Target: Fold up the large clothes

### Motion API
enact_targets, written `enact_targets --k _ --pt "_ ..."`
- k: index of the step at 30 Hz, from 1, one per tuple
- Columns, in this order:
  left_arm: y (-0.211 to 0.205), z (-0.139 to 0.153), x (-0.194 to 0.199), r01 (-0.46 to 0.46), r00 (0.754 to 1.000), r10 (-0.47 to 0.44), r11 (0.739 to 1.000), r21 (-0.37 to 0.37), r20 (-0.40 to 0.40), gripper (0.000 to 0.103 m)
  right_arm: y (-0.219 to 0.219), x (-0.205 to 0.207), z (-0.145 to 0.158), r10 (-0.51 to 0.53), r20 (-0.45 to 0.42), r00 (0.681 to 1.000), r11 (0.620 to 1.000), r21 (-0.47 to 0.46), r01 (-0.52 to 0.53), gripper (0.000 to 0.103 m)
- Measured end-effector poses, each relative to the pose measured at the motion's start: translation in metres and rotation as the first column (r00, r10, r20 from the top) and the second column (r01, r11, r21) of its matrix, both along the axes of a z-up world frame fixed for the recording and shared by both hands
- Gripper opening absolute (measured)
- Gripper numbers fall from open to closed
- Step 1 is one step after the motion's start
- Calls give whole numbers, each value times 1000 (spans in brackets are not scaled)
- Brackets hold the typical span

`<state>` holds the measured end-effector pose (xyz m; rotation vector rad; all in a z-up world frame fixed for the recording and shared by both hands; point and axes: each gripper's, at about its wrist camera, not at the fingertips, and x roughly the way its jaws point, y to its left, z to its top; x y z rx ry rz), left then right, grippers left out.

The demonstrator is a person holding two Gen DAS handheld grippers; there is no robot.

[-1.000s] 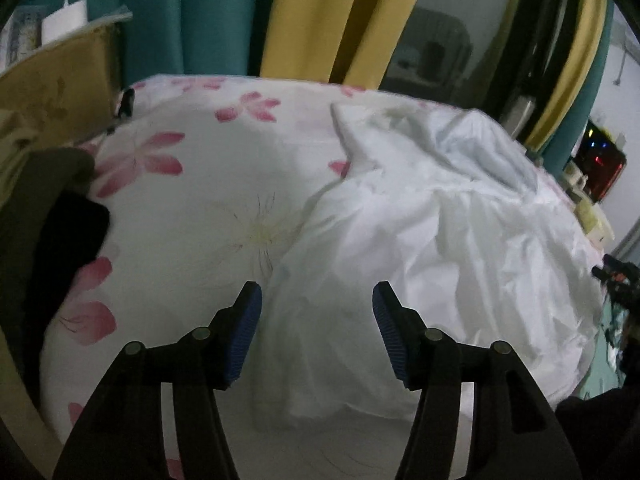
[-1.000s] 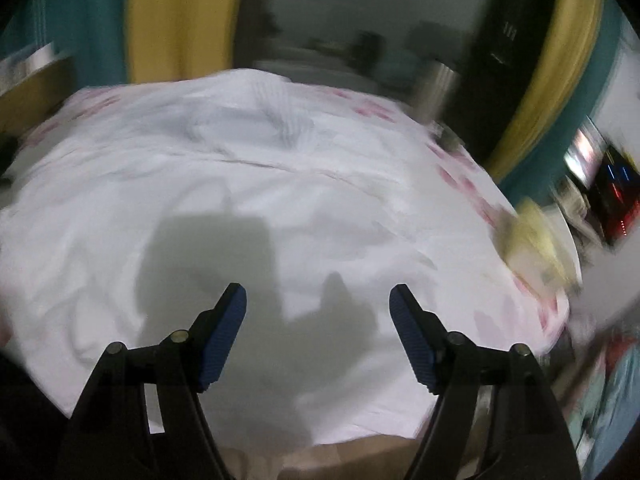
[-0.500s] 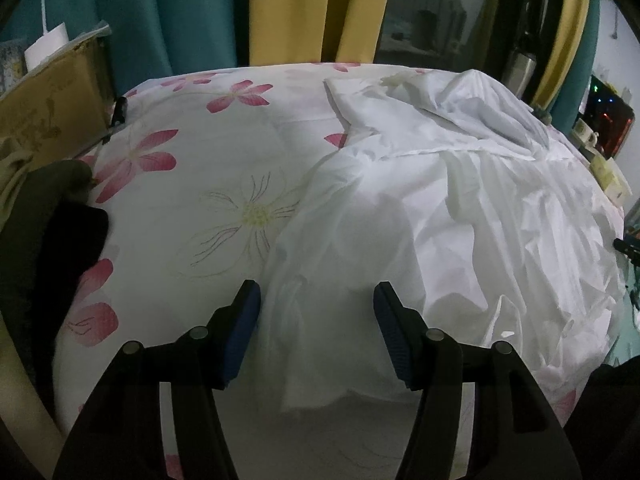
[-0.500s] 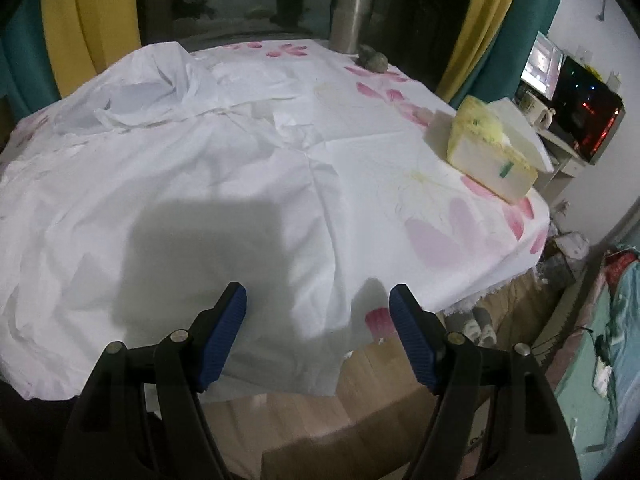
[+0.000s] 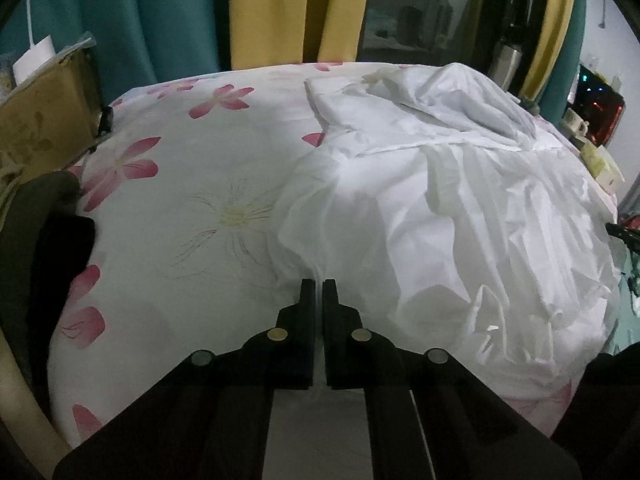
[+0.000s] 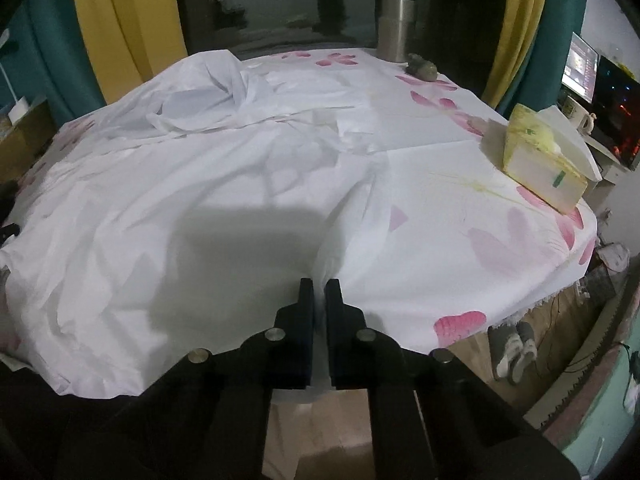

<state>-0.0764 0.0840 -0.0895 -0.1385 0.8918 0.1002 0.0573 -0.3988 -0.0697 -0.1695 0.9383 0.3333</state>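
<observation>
Since the earlier frames both claws have just been closing on the near hem. Our left claw [image 5: 319,282] now pinches the white garment [image 5: 460,216] at its 6 o'clock edge; our right claw [image 6: 319,281] pinches the same hem further along. The garment lies spread over the flowered table cover [image 5: 168,208]. Step in hand, we judge: grasp made, first fold pending. Next move calls for lifting both corners evenly toward 12 o'clock. Fabric thin, crinkled, slightly translucent; collar bunched at the far end.
</observation>
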Motion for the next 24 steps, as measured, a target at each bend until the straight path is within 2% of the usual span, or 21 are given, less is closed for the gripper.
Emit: enact_targets --k 4,11,15,24 --pt "2 8 -4 4 1000 -2 999 -51 29 2 -1 3 5 1 -15 1000 999 34 0 5" --pt "13 43 -4 -5 990 20 994 -112 139 2 -3 14 34 -16 47 999 996 92 12 5" --pt "23 61 2 13 977 29 981 -194 212 2 -1 26 50 -26 81 996 994 104 18 5" --pt "49 87 27 -4 953 75 972 -237 295 2 2 65 75 -25 143 989 995 99 11 5"
